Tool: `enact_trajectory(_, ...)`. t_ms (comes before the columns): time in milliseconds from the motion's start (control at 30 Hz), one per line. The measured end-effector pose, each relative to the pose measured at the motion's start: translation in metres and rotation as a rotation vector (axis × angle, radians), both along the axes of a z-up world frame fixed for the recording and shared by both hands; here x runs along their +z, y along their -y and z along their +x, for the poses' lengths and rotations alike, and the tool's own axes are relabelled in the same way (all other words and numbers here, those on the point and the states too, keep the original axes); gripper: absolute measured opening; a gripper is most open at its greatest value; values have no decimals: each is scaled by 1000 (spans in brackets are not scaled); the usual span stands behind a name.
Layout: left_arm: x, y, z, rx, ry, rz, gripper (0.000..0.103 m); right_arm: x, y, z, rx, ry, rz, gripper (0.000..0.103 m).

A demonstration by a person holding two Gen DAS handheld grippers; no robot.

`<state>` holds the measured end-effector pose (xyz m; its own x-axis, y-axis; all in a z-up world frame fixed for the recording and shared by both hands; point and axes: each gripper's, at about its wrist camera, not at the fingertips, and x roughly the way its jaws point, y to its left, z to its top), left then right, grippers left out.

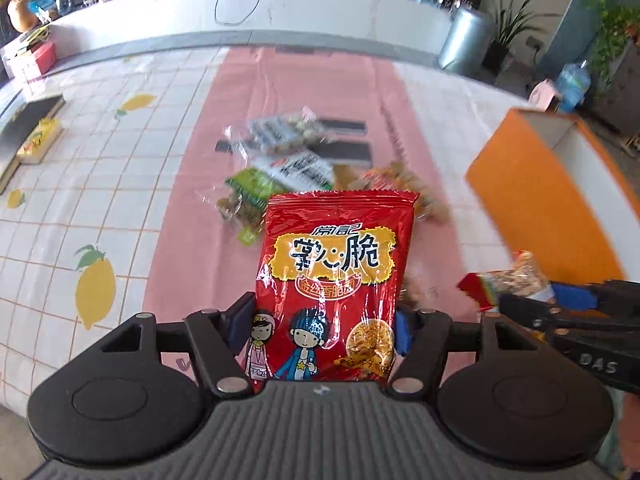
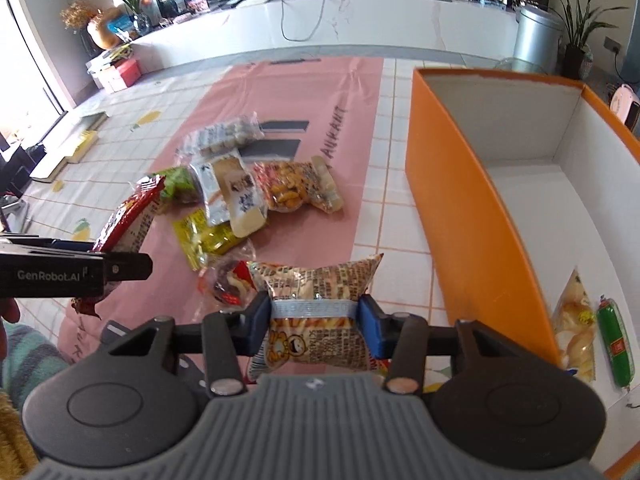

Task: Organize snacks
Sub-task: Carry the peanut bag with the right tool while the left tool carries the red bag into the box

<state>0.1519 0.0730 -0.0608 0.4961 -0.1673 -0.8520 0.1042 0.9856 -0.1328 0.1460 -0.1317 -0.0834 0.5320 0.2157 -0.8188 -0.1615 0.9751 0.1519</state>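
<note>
Red foil fills the near field of the left wrist view: the left claw [image 1: 320,328] pinches a red snack packet [image 1: 336,280] by its lower sides, the packet standing upright and hiding part of the snack pile [image 1: 288,168] behind it. At 3 o'clock in that view the right claw [image 1: 520,300] enters side-on, its load blurred and partly cut off.

From the right wrist view the right claw [image 2: 316,316] is pressed onto a puffed beige snack bag [image 2: 320,312], squeezing its middle. At 9 o'clock the left claw [image 2: 120,268] shows only as a black bar with the red packet's back.

Farther out, loose packets lie heaped on the pink strip of the desk [image 2: 376,216], several smeared and unreadable. Only the right view looks into the orange box [image 2: 460,208] at 2 o'clock, where a pale packet [image 2: 576,320] and a green sausage [image 2: 614,344] lie on its white floor.
</note>
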Motion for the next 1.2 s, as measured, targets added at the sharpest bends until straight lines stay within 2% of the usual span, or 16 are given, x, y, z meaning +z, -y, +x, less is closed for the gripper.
enact_trajectory(267, 55, 41, -24, -128, 114, -18, 75, 57, 19, -21, 60, 92, 27, 45)
enact_trajectory(633, 99, 142, -36, -387, 205, -6, 75, 112, 106, -40, 43, 132, -44, 45)
enact_trajectory(733, 103, 174, -34, -454, 210, 2, 75, 114, 130, -41, 37, 119, -72, 45)
enact_trajectory(900, 94, 229, -28, -588, 204, 48, 75, 99, 164, -36, 40, 81, -118, 44)
enact_trajectory(1067, 73, 275, -7, -711, 143, 71, 75, 84, 193, -24, 56, 40, -144, 44)
enact_trajectory(1200, 57, 297, 13, -765, 101, 104, 75, 72, 213, -10, 77, 8, -145, 44)
